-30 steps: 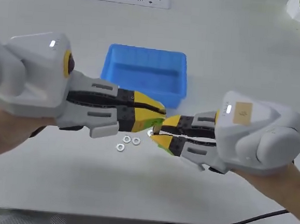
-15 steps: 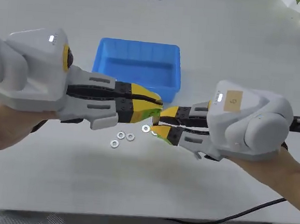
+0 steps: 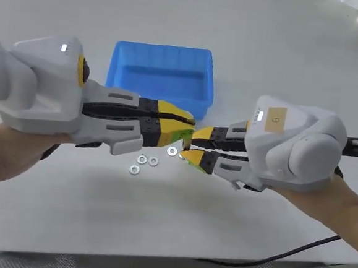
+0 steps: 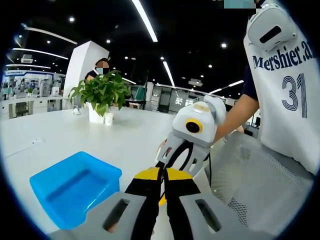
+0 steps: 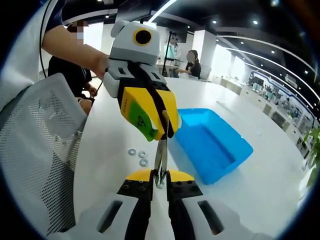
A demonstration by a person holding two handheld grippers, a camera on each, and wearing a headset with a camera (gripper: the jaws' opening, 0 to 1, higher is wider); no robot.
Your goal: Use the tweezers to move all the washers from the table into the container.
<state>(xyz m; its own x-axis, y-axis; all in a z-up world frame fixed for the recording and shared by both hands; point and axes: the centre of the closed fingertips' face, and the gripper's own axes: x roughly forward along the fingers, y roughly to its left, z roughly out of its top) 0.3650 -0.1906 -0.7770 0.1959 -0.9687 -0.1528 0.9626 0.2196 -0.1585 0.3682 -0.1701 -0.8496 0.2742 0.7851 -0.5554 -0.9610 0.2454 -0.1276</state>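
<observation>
Left gripper [image 3: 191,124], right gripper [image 3: 187,154] hardly shifted | both jaws clenched on one tweezers [image 5: 160,150] | four washers [image 3: 142,160] on table [image 3: 160,219] | one container [image 3: 163,48]

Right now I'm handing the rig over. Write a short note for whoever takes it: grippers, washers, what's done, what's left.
Left gripper: shut on the tweezers.
Right gripper: appears shut on the tweezers' other end.
Washers: three clustered on the table in front of the container. A fourth washer lies by the jaw tips.
Done: nothing; the container looks empty.
Left: pick up each washer with the tweezers and drop it in the container.
</observation>
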